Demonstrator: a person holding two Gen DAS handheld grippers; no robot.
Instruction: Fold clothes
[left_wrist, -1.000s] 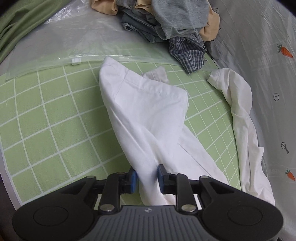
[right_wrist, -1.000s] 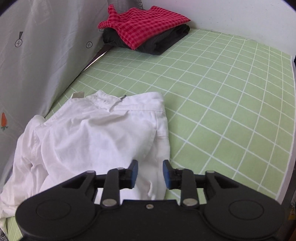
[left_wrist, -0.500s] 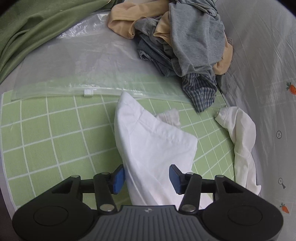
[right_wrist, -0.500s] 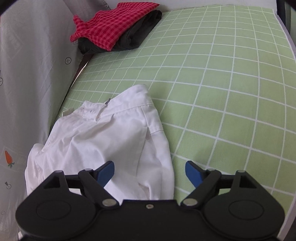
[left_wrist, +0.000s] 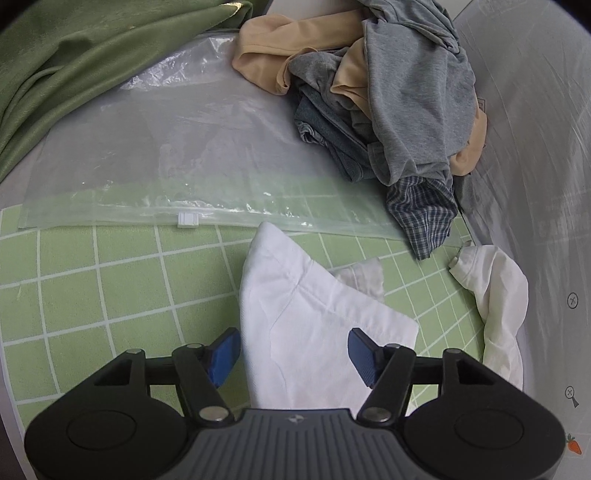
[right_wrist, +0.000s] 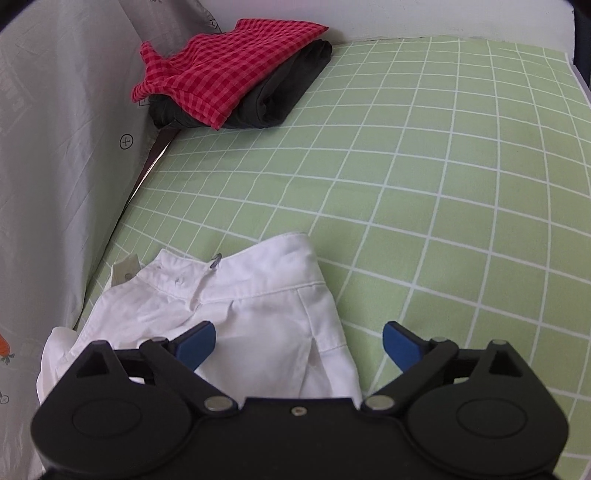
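The white shirt (left_wrist: 314, 325) lies part-folded on the green grid mat (right_wrist: 424, 184), one sleeve (left_wrist: 498, 302) trailing from it toward the grey carrot-print cloth (left_wrist: 535, 184), and both the left gripper (left_wrist: 293, 356) and right gripper (right_wrist: 299, 343) hang over it with jaws spread apart, holding nothing. It looks like a pause between folds, so the next move likely calls for gathering that loose sleeve inward. Beyond the shirt's collar the mat is open up to the folded red checked shirt (right_wrist: 229, 66), while past its other end a clear zip bag (left_wrist: 184, 166) and unfolded clothes pile (left_wrist: 399, 103) crowd close
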